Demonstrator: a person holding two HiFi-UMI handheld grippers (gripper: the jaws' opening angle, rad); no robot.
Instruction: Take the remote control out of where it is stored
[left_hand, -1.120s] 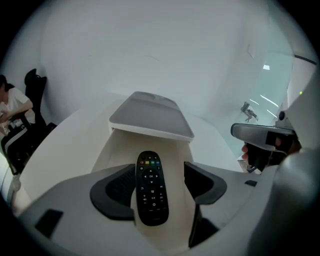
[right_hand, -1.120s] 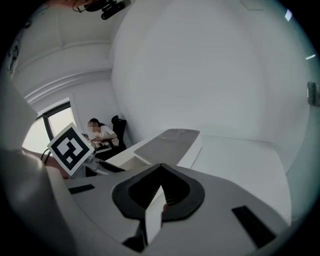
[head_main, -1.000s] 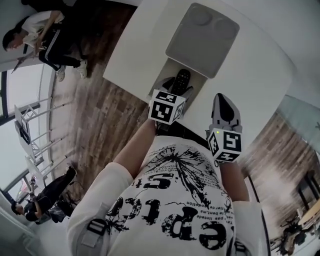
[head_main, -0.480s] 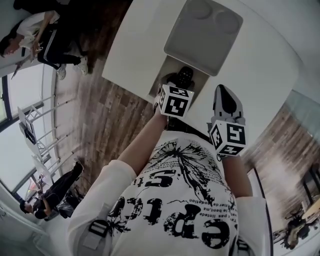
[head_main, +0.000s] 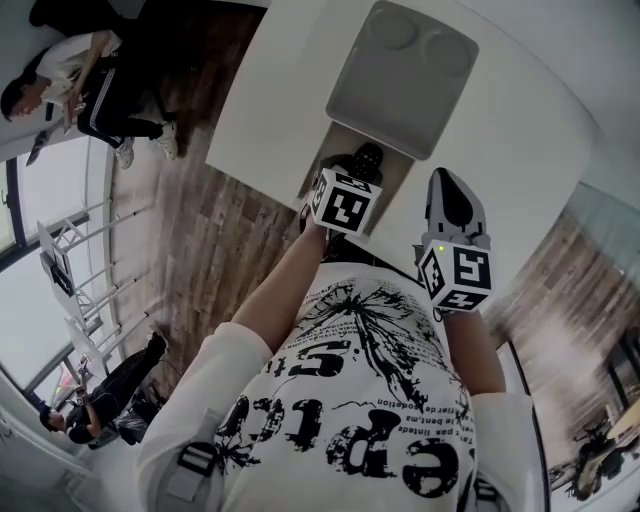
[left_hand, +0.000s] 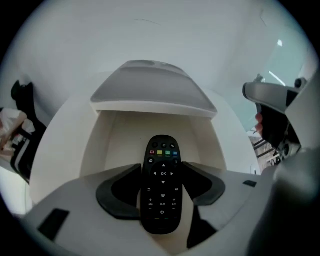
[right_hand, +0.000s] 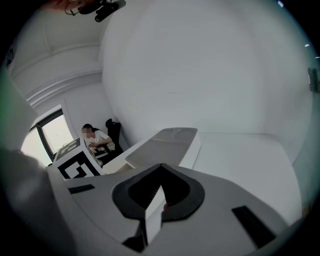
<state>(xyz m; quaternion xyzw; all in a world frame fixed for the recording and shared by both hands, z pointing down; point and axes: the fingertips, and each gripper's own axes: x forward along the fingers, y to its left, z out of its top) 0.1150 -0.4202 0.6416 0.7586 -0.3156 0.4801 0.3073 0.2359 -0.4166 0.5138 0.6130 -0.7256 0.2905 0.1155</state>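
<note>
Left of the white desk (head_main: 520, 110), across wood-plank floor (head_main: 215, 230), a person (head_main: 80, 80) sits (white top, dark trousers).

Three cameras, one table (head_main: 520, 130)
Head view looks steeply down; left gripper view faces the grey lid (head_main: 402, 75) closely, right gripper view from farther aside.

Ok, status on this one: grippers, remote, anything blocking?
Left gripper: fingers closing either side of remote, not yet clamped. Right gripper shut, empty. Remote lies in open compartment. Nothing in the way.
</note>
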